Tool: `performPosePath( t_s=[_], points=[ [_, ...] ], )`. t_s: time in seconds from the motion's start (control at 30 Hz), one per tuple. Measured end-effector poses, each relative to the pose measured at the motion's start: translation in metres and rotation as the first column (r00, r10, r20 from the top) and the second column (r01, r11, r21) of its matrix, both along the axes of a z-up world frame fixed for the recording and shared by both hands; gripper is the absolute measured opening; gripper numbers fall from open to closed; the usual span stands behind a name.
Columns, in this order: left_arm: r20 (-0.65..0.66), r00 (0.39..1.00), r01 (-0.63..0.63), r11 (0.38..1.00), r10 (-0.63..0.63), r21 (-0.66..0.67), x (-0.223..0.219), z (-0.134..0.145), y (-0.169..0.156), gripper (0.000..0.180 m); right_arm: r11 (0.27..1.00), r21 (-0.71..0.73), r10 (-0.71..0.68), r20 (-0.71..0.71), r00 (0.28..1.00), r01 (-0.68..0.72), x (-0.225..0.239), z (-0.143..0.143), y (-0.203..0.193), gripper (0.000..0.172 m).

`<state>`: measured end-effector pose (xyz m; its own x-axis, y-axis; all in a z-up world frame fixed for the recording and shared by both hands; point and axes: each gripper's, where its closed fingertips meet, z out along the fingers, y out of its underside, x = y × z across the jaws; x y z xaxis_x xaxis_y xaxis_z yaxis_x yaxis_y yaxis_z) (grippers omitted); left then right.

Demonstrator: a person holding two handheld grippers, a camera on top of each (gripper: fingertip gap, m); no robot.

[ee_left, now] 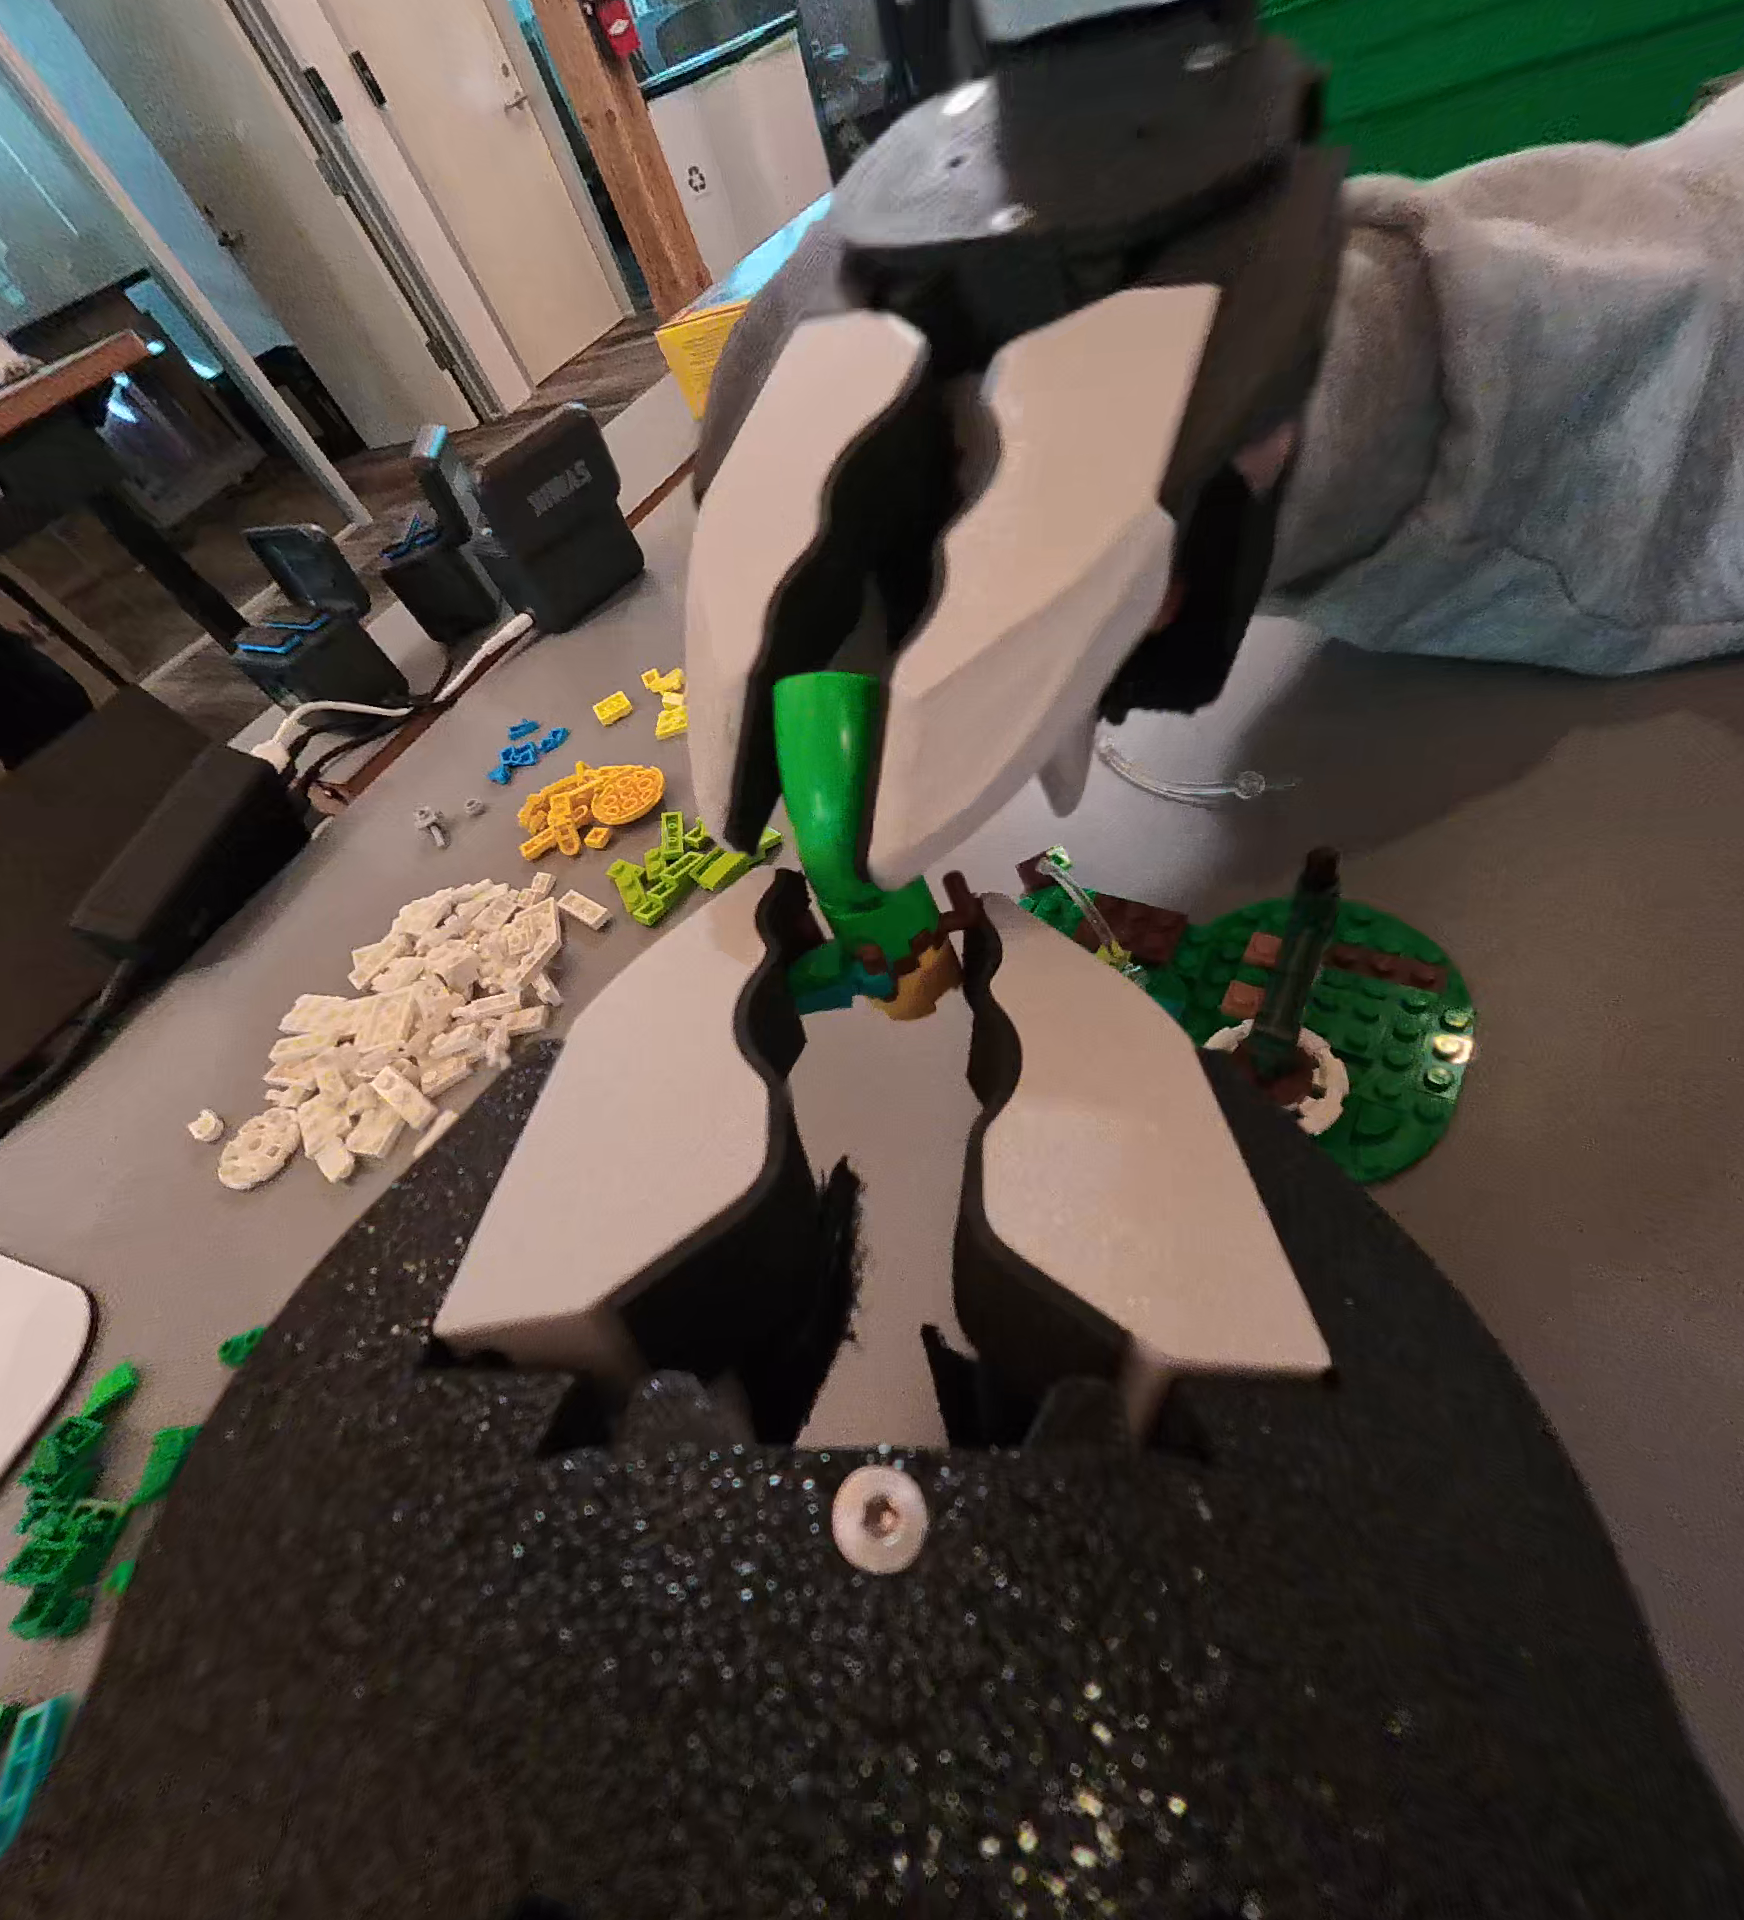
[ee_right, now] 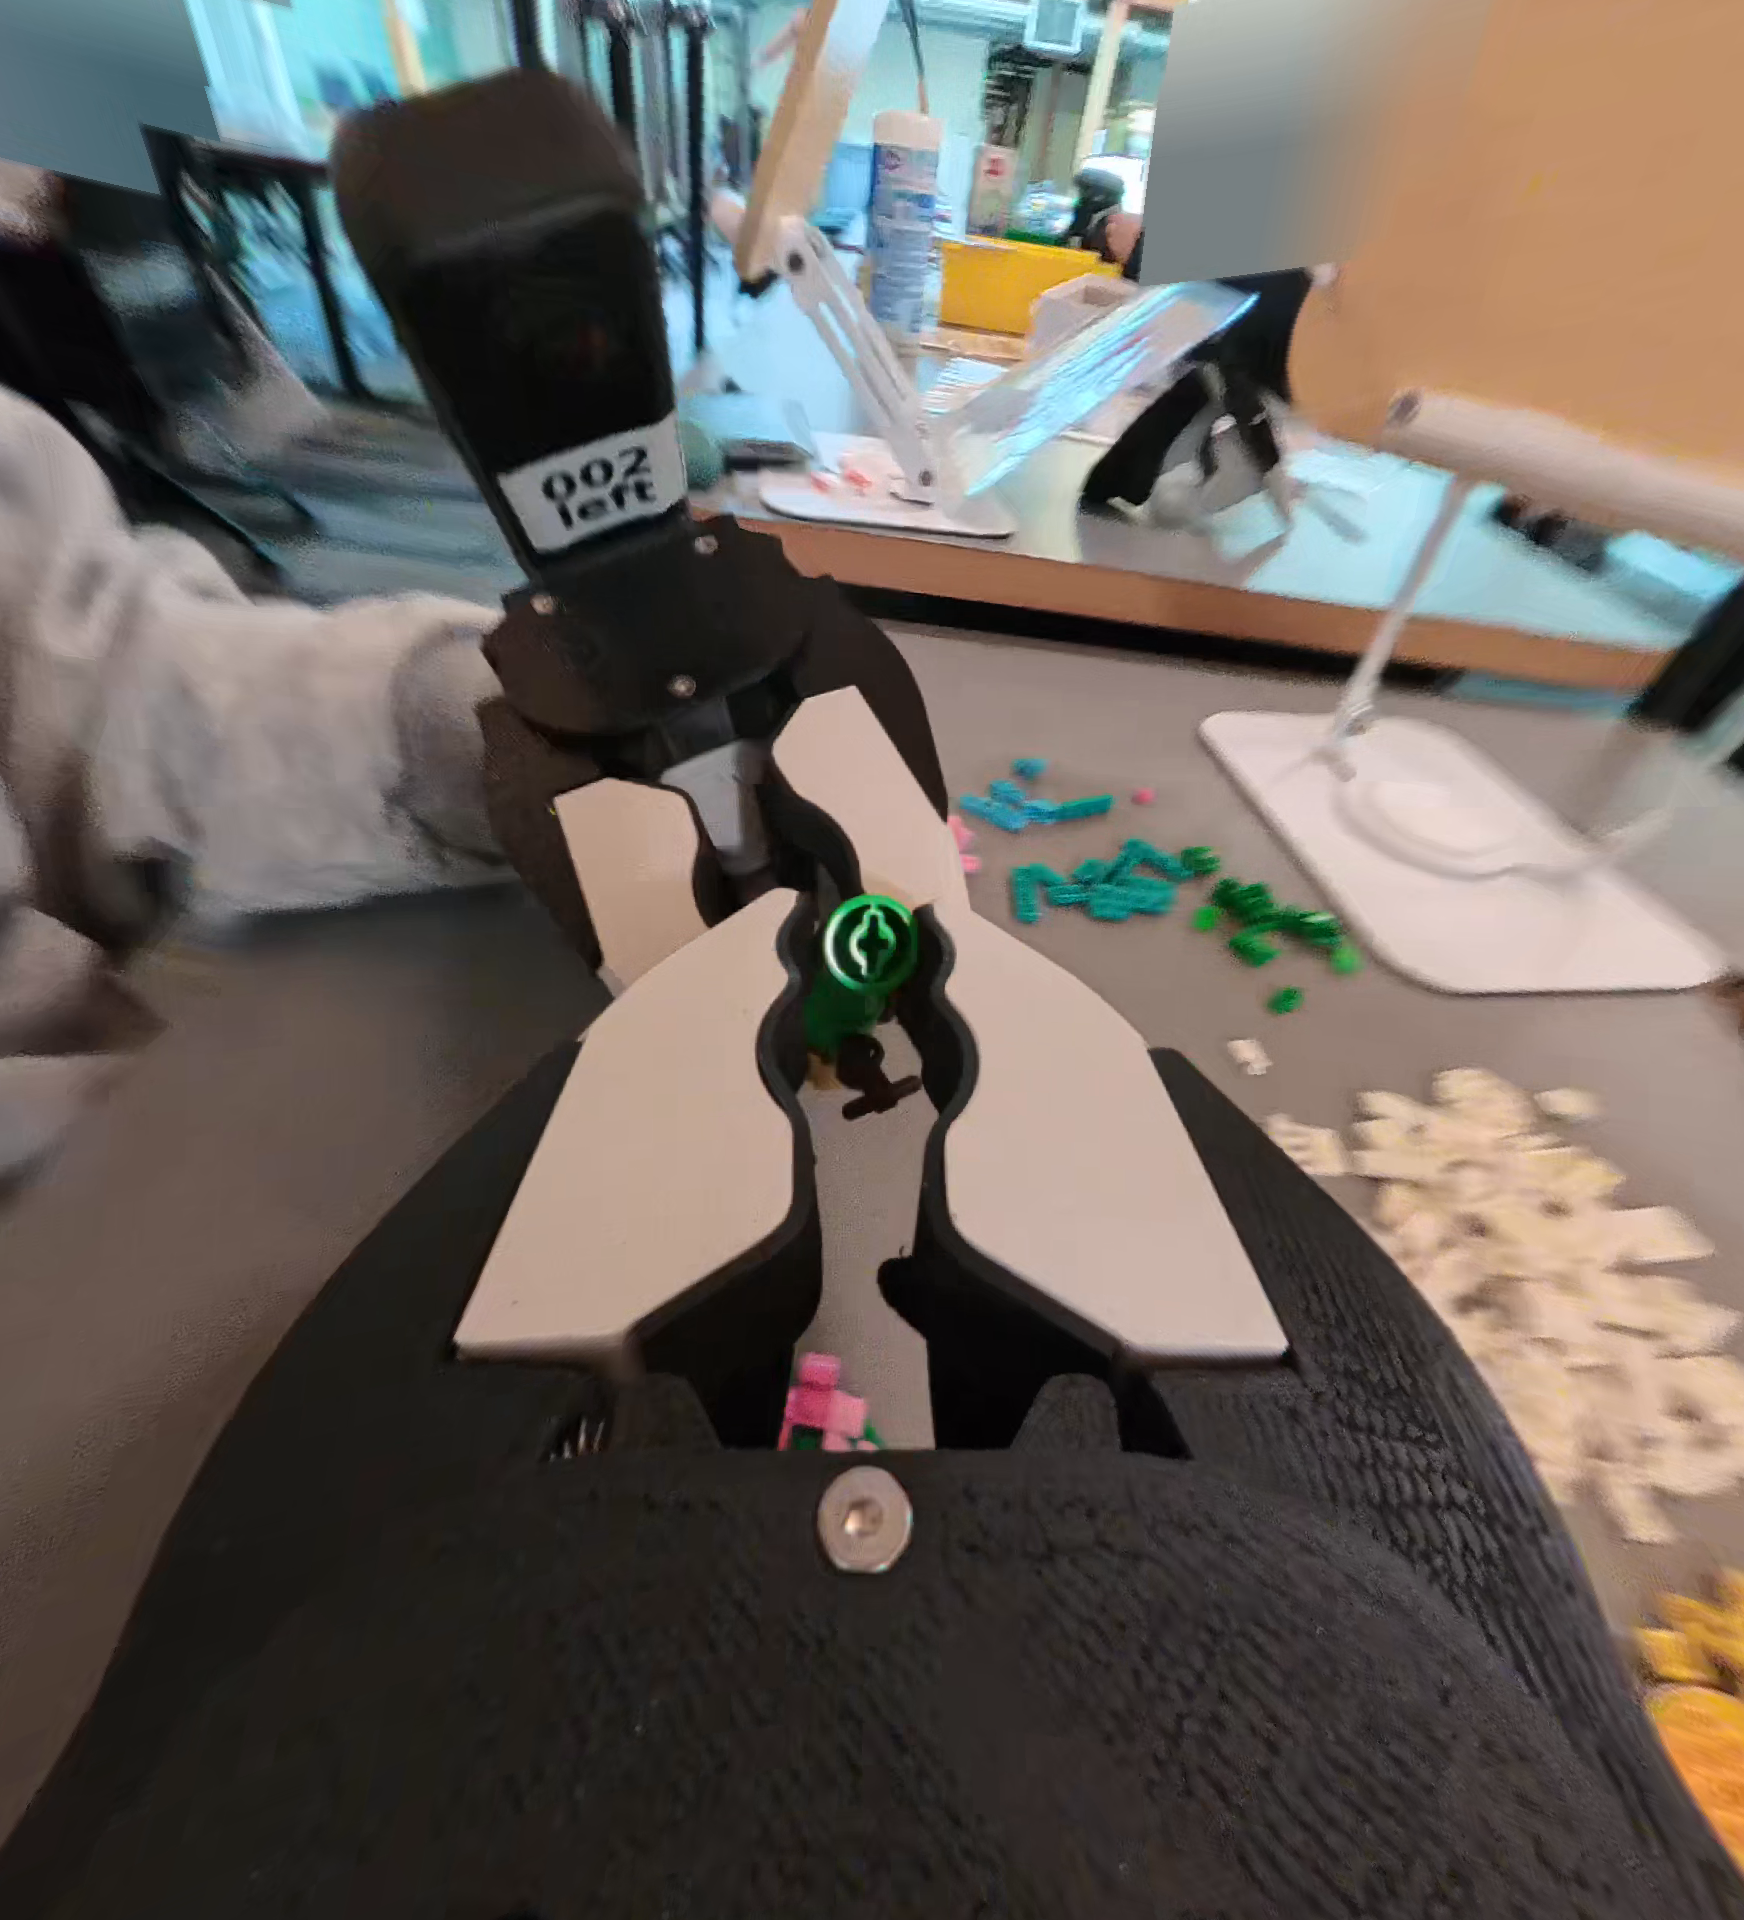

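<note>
Observed: the left gripper (ee_left: 883,920) stands partly closed. Its two black pads bear on the sides of a small stub of green, brown, teal and yellow plastic bricks (ee_left: 899,951), with a thin dark brown stick part at its 3 o'clock side. We judge the stub gripped, not merely flanked.

The right gripper (ee_right: 866,935) comes in from 12 o'clock in the left wrist view. Its jaws are narrower and closed on a glossy green curved plastic tube (ee_left: 826,748), one pad on each flank. The tube's lower end meets the top of the stub. Its open upper end faces the right wrist camera.

The held assembly is up off the grey tabletop (ee_left: 1574,1039).

Surroundings, left wrist view:
- 3 o'clock: round green studded baseplate (ee_left: 1367,1018) bearing brown tiles and a dark upright post.
- 9 o'clock: heap of white plastic bricks (ee_left: 411,1018).
- 10 o'clock: lime-green bricks (ee_left: 670,862), and beyond them orange-yellow bricks (ee_left: 587,800).

A grey sleeve (ee_left: 1574,416) lies behind the right gripper.
</note>
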<state>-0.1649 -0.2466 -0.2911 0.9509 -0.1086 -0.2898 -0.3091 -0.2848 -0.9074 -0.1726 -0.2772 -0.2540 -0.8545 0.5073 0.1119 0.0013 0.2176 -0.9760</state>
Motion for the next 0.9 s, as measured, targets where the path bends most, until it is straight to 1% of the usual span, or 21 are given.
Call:
performPosePath(
  t_s=[0.07, 0.13, 0.2, 0.27, 0.33, 0.4, 0.43, 0.47, 0.53, 0.6, 0.63, 0.7, 0.73, 0.83, 0.9],
  points=[
    [0.0, 1.0, -0.016, 1.0, 0.016, -0.009, -0.002, -0.002, 0.002, 0.03, 0.988, 0.137, -0.052, -0.18, 0.982, 0.078, -0.003, -0.001, -0.003, 0.017],
    [0.018, 1.0, -0.011, 1.0, 0.012, -0.012, 0.001, -0.003, 0.006, 0.03, 0.952, 0.26, -0.059, -0.356, 0.933, 0.16, -0.004, -0.002, -0.009, 0.017],
    [0.006, 1.0, -0.027, 0.999, 0.027, -0.017, -0.001, -0.003, 0.007, 0.029, 0.907, 0.344, -0.05, -0.485, 0.873, 0.243, -0.005, -0.003, -0.01, 0.016],
    [0.024, 0.999, -0.029, 1.0, 0.029, -0.005, -0.001, -0.001, 0.006, 0.029, 0.902, 0.337, -0.058, -0.526, 0.849, 0.271, -0.005, 0.0, -0.01, 0.016],
    [0.019, 0.999, -0.045, 0.999, 0.045, 0.0, -0.004, 0.001, 0.006, 0.029, 0.885, 0.34, -0.065, -0.586, 0.807, 0.318, -0.007, 0.003, -0.009, 0.017],
    [0.019, 0.998, -0.055, 0.998, 0.055, 0.004, -0.006, 0.002, 0.005, 0.029, 0.882, 0.329, -0.082, -0.598, 0.797, 0.338, -0.008, 0.005, -0.009, 0.017],
    [0.018, 0.998, -0.061, 0.998, 0.06, 0.013, -0.007, 0.003, 0.005, 0.029, 0.896, 0.294, -0.114, -0.572, 0.812, 0.332, -0.009, 0.006, -0.008, 0.017],
    [0.015, 0.998, -0.067, 0.997, 0.067, 0.026, -0.009, 0.005, 0.004, 0.029, 0.925, 0.227, -0.159, -0.498, 0.852, 0.305, -0.011, 0.008, -0.008, 0.016],
    [0.048, 0.996, -0.072, 0.996, 0.069, 0.061, -0.009, 0.011, 0.003, 0.028, 0.97, 0.039, -0.218, -0.282, 0.934, 0.238, -0.013, 0.015, -0.005, 0.016],
    [0.094, 0.994, -0.071, 0.991, 0.061, 0.112, -0.011, 0.02, 0.0, 0.026, 0.97, -0.137, -0.216, -0.1, 0.971, 0.201, -0.014, 0.024, 0.0, 0.015],
    [0.117, 0.992, -0.061, 0.99, 0.046, 0.13, -0.01, 0.023, -0.001, 0.027, 0.957, -0.224, -0.187, 0.002, 0.982, 0.183, -0.015, 0.027, 0.002, 0.015],
    [0.15, 0.988, -0.049, 0.987, 0.026, 0.15, -0.008, 0.027, -0.002, 0.027, 0.916, -0.371, -0.098, 0.168, 0.981, 0.155, -0.016, 0.03, 0.005, 0.015],
    [0.159, 0.987, -0.046, 0.988, 0.022, 0.148, -0.008, 0.027, -0.002, 0.027, 0.895, -0.418, -0.059, 0.23, 0.971, 0.153, -0.016, 0.029, 0.006, 0.015],
    [0.178, 0.984, -0.046, 0.989, 0.021, 0.141, -0.009, 0.023, -0.002, 0.027, 0.863, -0.475, -0.006, 0.325, 0.946, 0.169, -0.019, 0.024, 0.008, 0.015],
    [0.164, 0.986, -0.063, 0.989, 0.04, 0.136, -0.011, 0.023, -0.003, 0.027, 0.836, -0.516, 0.035, 0.388, 0.921, 0.186, -0.021, 0.021, 0.01, 0.015]
  ],
)
